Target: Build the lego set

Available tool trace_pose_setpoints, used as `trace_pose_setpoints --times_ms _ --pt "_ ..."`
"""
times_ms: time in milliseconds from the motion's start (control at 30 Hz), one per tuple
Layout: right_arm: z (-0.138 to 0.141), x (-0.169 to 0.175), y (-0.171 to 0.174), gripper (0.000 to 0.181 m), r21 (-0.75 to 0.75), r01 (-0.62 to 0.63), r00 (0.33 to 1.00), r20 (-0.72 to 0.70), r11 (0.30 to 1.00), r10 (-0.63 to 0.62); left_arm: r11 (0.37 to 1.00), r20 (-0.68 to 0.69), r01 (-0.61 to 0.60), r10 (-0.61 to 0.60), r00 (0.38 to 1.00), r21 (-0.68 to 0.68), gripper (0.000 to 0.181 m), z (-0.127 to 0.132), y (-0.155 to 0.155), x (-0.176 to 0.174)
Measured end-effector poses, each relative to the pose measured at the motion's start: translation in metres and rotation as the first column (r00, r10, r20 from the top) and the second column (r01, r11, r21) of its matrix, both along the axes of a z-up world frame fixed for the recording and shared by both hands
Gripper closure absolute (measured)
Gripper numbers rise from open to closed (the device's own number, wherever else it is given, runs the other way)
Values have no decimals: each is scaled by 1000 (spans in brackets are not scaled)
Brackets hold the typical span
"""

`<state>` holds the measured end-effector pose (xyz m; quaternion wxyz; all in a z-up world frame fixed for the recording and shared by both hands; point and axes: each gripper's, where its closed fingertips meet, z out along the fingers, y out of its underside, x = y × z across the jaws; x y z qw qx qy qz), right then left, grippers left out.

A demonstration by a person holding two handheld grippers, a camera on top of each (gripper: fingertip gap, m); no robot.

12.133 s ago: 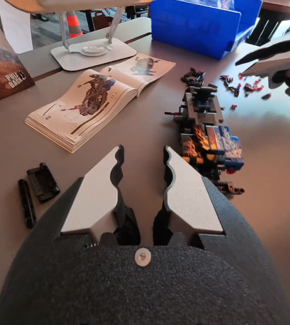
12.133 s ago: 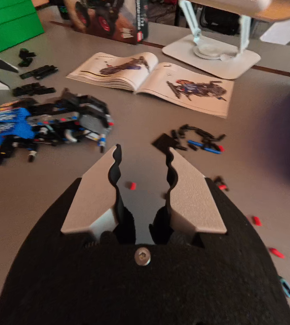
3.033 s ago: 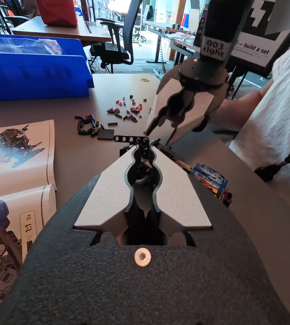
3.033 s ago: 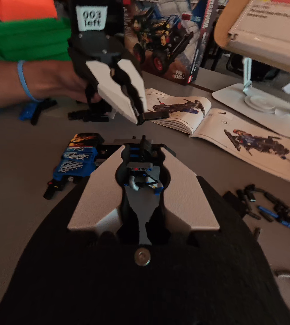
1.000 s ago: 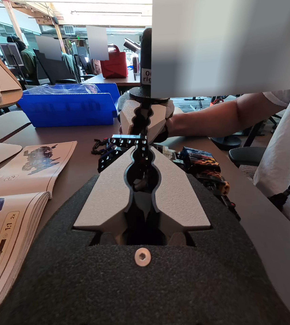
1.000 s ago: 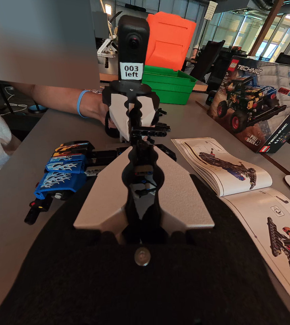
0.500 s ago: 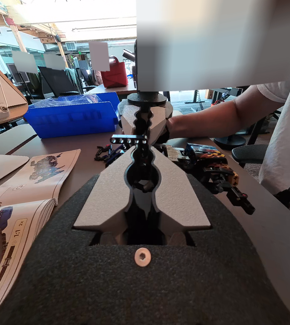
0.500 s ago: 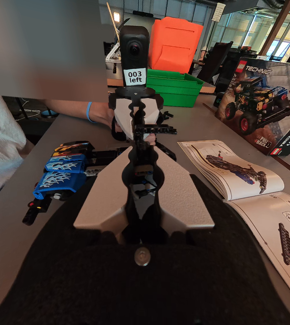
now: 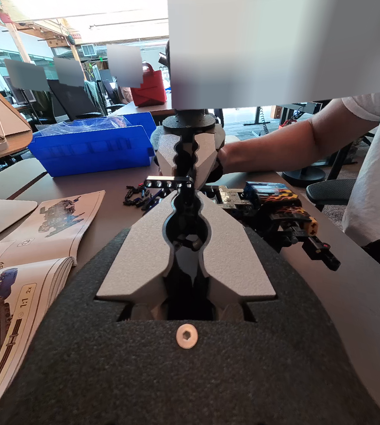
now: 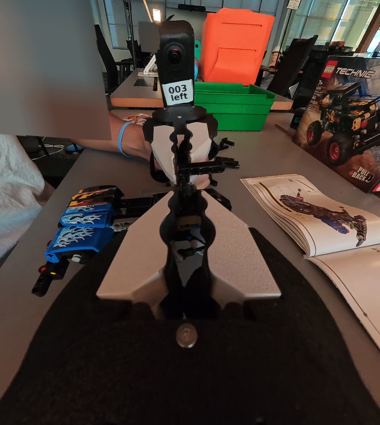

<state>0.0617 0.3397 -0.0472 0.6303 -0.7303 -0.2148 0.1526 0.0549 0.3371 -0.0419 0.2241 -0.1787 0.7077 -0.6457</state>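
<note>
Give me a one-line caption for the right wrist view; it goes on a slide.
Two handheld grippers meet tip to tip over a half-built truck, joining a black beam beside the open manual.

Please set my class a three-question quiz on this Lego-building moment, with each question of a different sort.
1. True or false: the left gripper is open and empty.
2. Where is the partly built truck? A) lying on the table; B) inside a green bin; C) on top of a booklet.
3. In a few words: what do the fingers of the right gripper pinch?

Key: 1 false, it is shut on the black beam; 2 A; 3 a small black part.
</note>
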Motion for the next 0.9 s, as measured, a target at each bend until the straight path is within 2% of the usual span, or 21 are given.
trace_pose_setpoints --times_ms 33,267,400,700,900 --pt "0 -1 0 167 -2 -6 1000 0 1000 6 1000 0 8 -8 1000 1 175 0 -1 -1" --pt "-1 3 1 164 -9 25 1000 -4 1000 -25 1000 -23 -21 20 1000 -20 175 0 0 4" --pt "4 0 -1 169 -3 -11 998 -67 1000 11 995 -38 8 -12 999 -95 176 8 -3 1" --pt "4 -5 1 168 -14 -35 995 -89 999 34 993 -31 11 -14 999 -120 176 11 -8 0" --pt "-8 -4 1 168 -53 -19 1000 -19 998 18 1000 -23 -7 7 1000 11 176 -3 -7 2"
